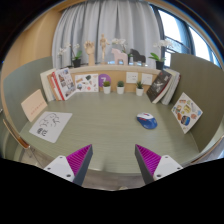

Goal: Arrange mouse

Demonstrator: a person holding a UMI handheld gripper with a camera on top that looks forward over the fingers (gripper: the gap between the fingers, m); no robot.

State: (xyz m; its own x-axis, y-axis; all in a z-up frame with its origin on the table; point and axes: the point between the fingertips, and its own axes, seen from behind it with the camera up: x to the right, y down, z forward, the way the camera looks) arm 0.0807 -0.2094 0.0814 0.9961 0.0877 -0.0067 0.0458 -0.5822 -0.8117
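Note:
A small dark-and-light mouse (147, 119) lies on the green desk mat (105, 125), ahead of my fingers and off to the right. My gripper (113, 162) is open and empty, its two fingers with magenta pads (80, 159) spread wide above the near edge of the desk. Nothing stands between them. The mouse is well beyond the right finger.
A white sheet with drawings (50, 125) lies on the left of the mat. Books and cards (70, 83) lean along the back ledge, with small pots (107, 88). A book (187, 112) leans at the right. Curtains and a window are behind.

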